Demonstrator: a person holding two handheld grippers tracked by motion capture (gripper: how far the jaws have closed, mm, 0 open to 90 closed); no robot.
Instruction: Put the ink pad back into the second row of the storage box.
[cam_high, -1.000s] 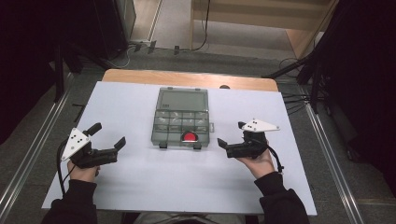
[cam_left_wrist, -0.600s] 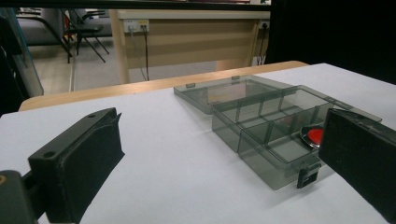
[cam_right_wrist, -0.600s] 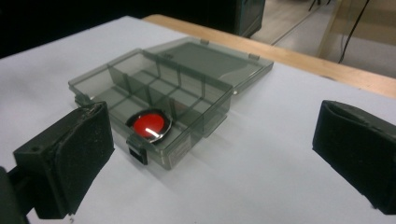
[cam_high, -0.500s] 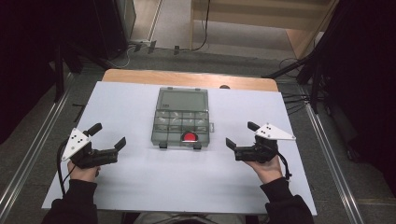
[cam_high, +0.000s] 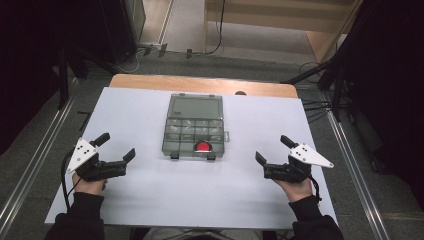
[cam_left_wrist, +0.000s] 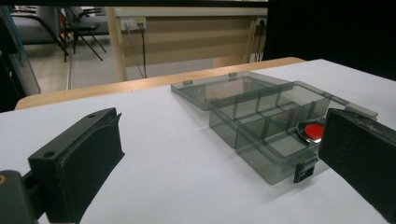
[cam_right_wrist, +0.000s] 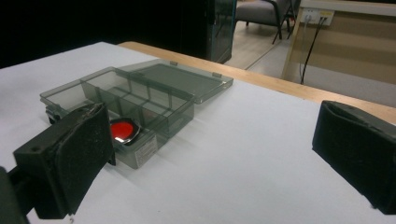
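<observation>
High view: the tabletop (cam_high: 150, 200) is the biggest thing, a white sheet with a strip of bare wood along its far edge and grey floor beyond it. At the middle of the tabletop lies a smoky clear compartment box (cam_high: 194, 126), its lid (cam_high: 196, 107) swung fully open and lying flat on the far side. The tray part is split into small cells; a red round object (cam_high: 203, 147) sits in a cell of the near row, close to the front wall, between the two dark latches. The other cells look bare, though the tinted plastic makes that hard to judge.

The left hand-held gripper (cam_high: 115, 151) rests low over the near left part of the tabletop, well apart from the box, with its jaws spread wide and nothing between them. The right hand-held gripper (cam_high: 274, 149) sits at the near right, likewise well apart from the box, jaws spread wide and bare. Each carries a grey three-cornered plate on top and is held by a hand in a dark sleeve.

In the left gripper view the box lies ahead and to the right, the red object just past the right jaw. In the right gripper view the box lies ahead to the left, the red object beside the left jaw.
</observation>
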